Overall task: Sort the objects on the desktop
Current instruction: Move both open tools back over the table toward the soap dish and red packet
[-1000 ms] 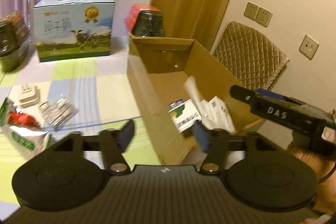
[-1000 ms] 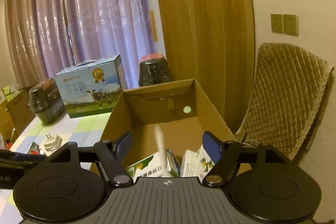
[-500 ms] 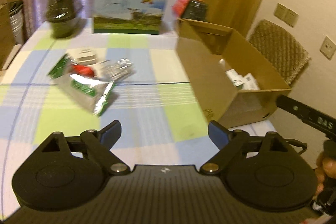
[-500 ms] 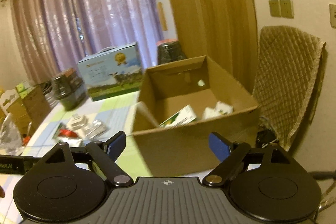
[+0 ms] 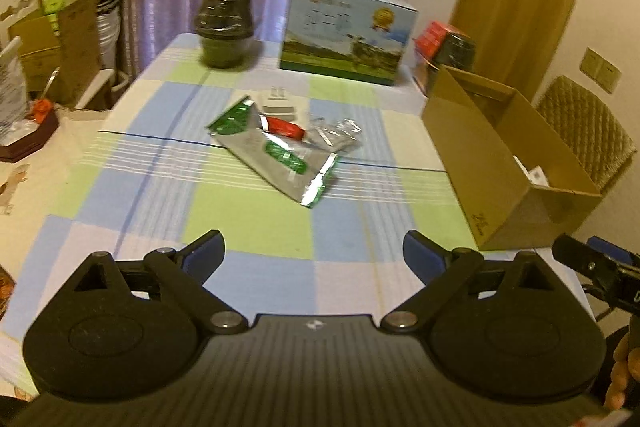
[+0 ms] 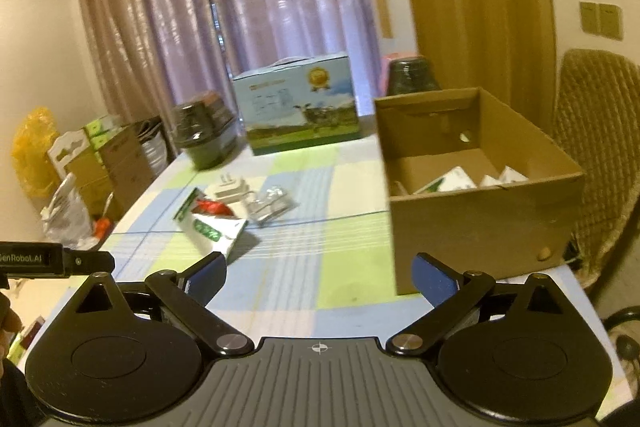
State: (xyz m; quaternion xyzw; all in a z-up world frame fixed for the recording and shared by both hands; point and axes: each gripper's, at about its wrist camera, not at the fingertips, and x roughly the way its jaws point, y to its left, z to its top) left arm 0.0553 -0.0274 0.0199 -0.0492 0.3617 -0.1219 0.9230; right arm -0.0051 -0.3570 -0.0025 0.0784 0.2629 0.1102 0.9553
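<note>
Left wrist view, table: checked blue-green tablecloth (image 5: 248, 223), your work surface.
Box: open brown cardboard carton (image 5: 496, 163) at right edge, cartons already inside; judged drop spot.
Pile: silver-green foil pouch (image 5: 280, 155), white plug adapter (image 5: 278, 103), mid-table, unsorted.
Left gripper (image 5: 314, 253): fingers wide, empty.
Right gripper (image 6: 320, 275): wide, empty, near the box.

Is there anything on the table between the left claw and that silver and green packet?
No. In the left wrist view, only bare checked tablecloth lies between the open left gripper and the packet.
</note>
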